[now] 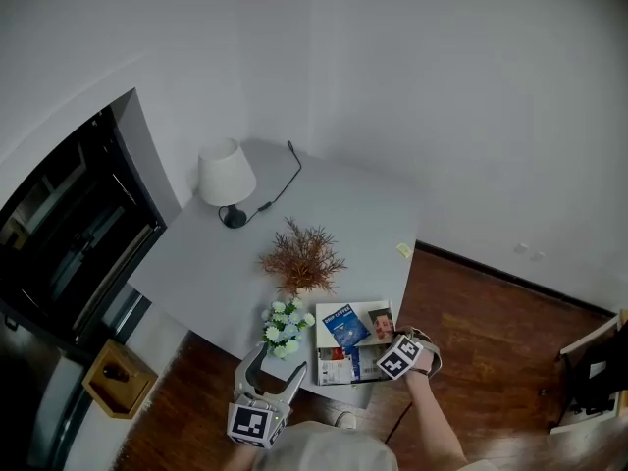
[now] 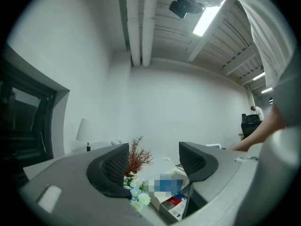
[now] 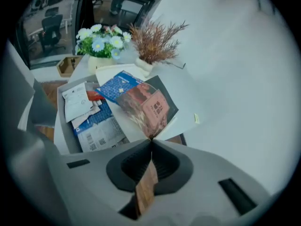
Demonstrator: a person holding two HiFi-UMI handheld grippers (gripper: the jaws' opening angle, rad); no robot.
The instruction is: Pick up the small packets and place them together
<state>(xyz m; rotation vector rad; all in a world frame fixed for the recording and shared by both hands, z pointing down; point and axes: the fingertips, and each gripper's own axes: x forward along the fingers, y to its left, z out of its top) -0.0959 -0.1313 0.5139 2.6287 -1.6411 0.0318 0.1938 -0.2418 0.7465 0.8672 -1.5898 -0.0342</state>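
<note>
Several small packets lie at the near edge of the grey table [image 1: 226, 263]: a blue one [image 1: 345, 326], white printed ones [image 1: 337, 366] and a pink-brown one [image 1: 381, 322]. In the right gripper view the pink-brown packet [image 3: 146, 108] is pinched by its lower corner, and my right gripper [image 3: 150, 142] is shut on it. It hangs just above the blue packet [image 3: 117, 85] and the white packets [image 3: 91, 124]. My left gripper [image 1: 278, 361] hovers off the table's near edge, below the flowers. In its own view the left gripper [image 2: 153, 161] is open, with nothing between its fingers.
A pot of white and blue flowers [image 1: 286, 327] and a dried reddish plant [image 1: 302, 258] stand just behind the packets. A white lamp [image 1: 226, 177] with a cord sits at the far left. A small yellow scrap [image 1: 403, 250] lies near the right edge. Wooden floor [image 1: 491, 351] borders the table.
</note>
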